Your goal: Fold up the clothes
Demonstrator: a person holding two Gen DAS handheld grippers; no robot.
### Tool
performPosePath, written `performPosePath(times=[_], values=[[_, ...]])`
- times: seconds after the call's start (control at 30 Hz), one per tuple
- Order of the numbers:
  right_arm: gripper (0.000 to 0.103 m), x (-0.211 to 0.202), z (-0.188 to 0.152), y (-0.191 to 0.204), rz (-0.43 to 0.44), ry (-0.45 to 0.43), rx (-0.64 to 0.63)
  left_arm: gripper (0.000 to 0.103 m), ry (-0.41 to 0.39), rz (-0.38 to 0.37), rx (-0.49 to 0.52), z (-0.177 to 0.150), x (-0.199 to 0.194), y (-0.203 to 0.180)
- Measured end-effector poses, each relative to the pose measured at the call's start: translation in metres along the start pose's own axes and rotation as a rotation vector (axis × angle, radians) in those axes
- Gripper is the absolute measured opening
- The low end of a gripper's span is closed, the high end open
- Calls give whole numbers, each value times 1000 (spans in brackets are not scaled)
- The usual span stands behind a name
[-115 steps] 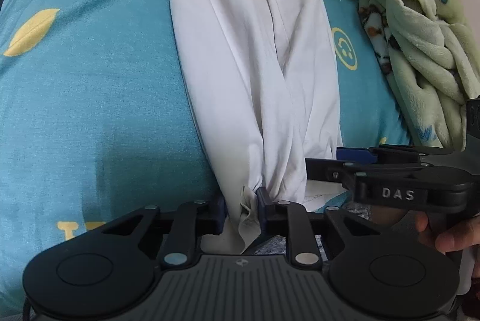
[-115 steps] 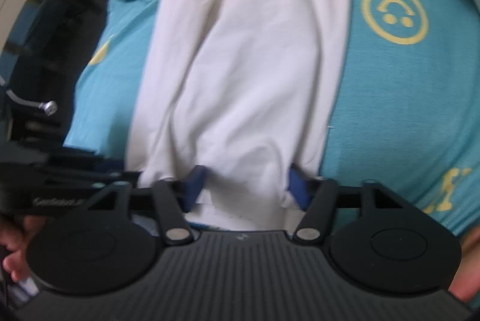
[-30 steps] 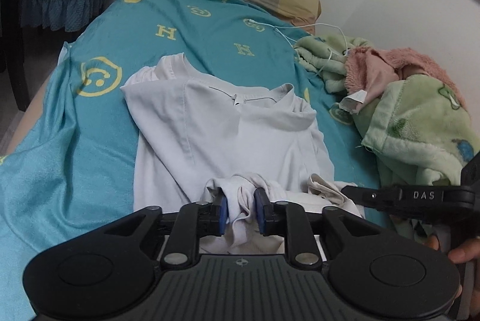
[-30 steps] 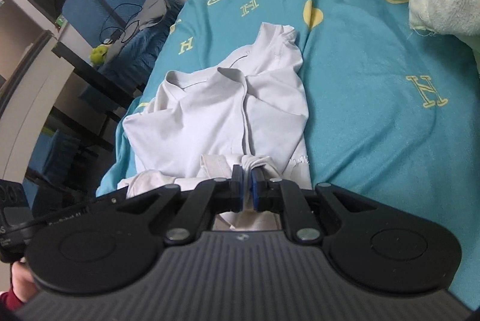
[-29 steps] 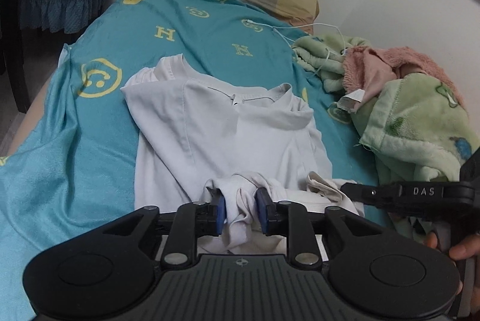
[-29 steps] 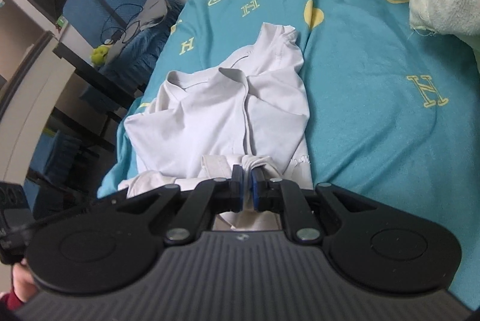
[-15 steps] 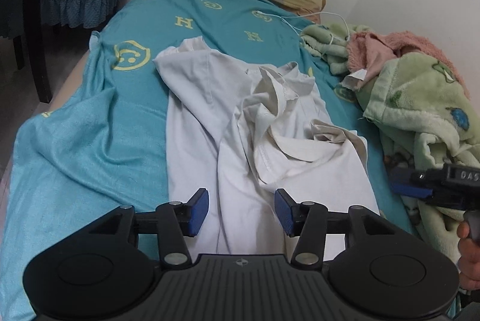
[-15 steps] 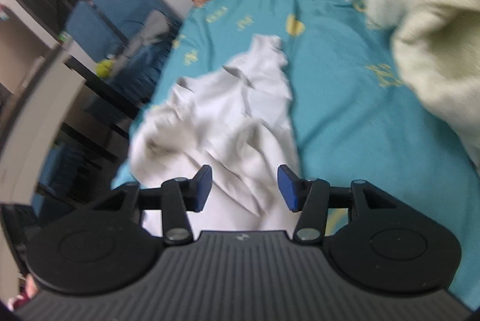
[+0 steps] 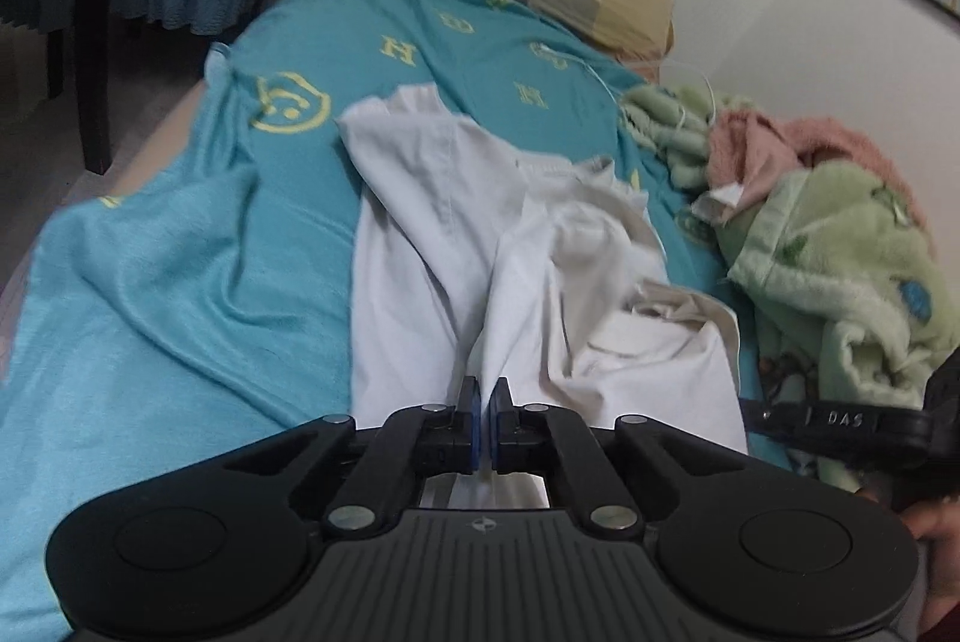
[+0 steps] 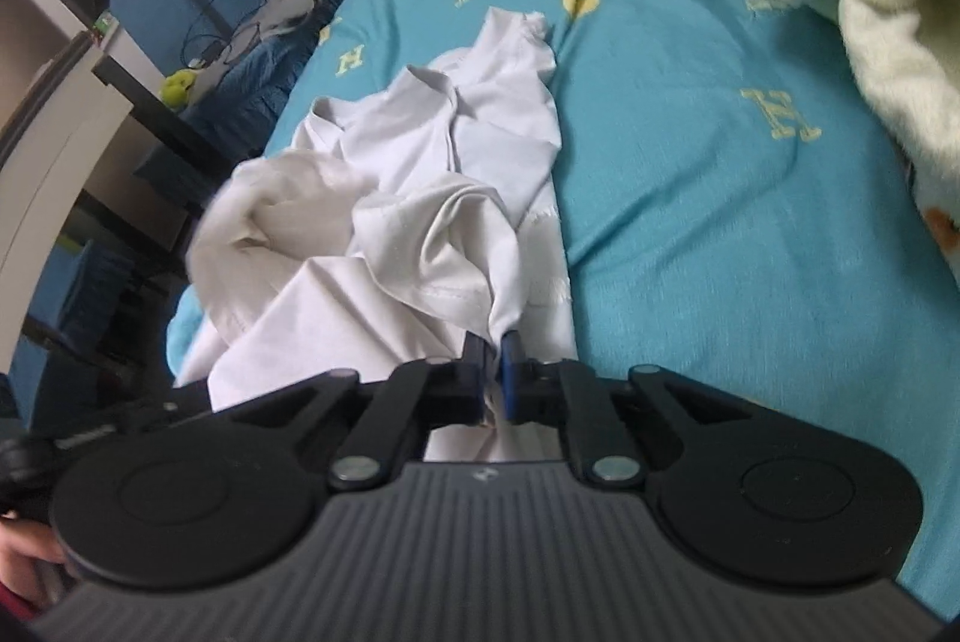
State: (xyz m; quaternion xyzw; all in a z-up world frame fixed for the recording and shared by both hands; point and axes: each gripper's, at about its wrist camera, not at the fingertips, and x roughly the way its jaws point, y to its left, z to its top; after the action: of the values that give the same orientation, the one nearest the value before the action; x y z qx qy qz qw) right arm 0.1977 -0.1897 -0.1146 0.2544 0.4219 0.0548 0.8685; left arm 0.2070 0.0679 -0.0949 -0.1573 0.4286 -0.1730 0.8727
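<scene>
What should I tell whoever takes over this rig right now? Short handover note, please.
Left gripper: shut on the shirt, pinching its near edge.
Right gripper: shut on the shirt too, on a bunched fold at the near edge.
Shirt: white, lying lengthwise on the teal sheet, collar towards the pillow, near half crumpled. Blanket heaped along the wall side.
Done: both grips taken; no clean fold in place.
Left: probably smooth out the bunched half, then fold.
</scene>
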Motion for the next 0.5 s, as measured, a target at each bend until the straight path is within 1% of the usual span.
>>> performPosePath(times=[0.03, 0.13, 0.2, 0.23, 0.3, 0.37, 0.4, 0.5], values=[[8, -3, 0, 0, -3, -13, 6, 3, -9, 6, -11, 2, -6, 2], [8, -11, 2, -1, -20, -50, 16, 3, -4, 43, -2, 4, -3, 4], [8, -10, 3, -3, -29, -59, 27, 3, 0, 67, 5, 4, -1, 5], [8, -8, 4, -4, -34, -56, 29, 3, 2, 79, 8, 5, 0, 6], [8, -1, 3, -4, -63, -42, 16, 3, 29, 122, 27, -2, 12, 8], [8, 6, 3, -5, -97, -28, 1, 3, 47, 131, 27, -5, 20, 12], [8, 9, 3, -6, -100, -22, 2, 4, 52, 133, 27, -7, 22, 14], [8, 10, 3, -5, -107, -21, -4, 5, 49, 154, 73, -7, 20, 6]])
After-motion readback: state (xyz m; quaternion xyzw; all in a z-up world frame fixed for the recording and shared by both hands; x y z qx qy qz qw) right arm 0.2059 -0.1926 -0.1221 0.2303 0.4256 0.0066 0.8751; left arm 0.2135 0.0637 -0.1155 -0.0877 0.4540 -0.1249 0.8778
